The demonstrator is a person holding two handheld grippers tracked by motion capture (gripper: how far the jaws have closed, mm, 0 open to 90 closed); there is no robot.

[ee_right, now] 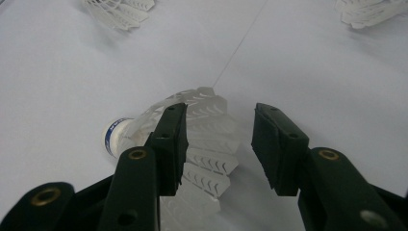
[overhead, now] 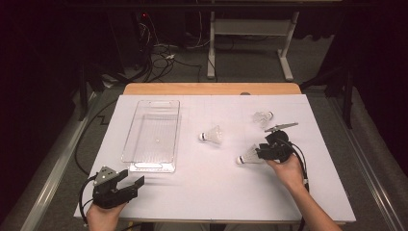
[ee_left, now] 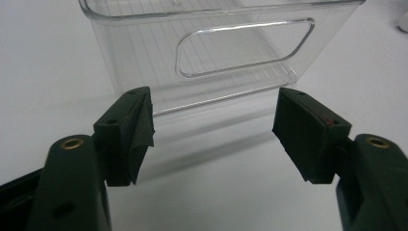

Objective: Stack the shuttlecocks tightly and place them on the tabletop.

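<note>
A white shuttlecock (overhead: 248, 156) lies on its side on the white table sheet, cork to the left. My right gripper (overhead: 260, 153) is at its feathered skirt. In the right gripper view the shuttlecock (ee_right: 207, 125) lies between the parted jaws of the right gripper (ee_right: 219, 139): the left pad is against the skirt, the right pad stands clear of it. My left gripper (overhead: 133, 176) rests open near the table's front left corner, with nothing in it. Its jaws (ee_left: 214, 130) face the near end wall of a clear plastic bin (ee_left: 144, 53).
The clear bin (overhead: 129, 139) stands empty at the left of the sheet, long side running away from me. Two more shuttlecocks lie apart: one mid-table (overhead: 212, 136), one farther right (overhead: 263, 117). Their skirts (ee_right: 118, 12) (ee_right: 370, 10) show ahead of the right gripper.
</note>
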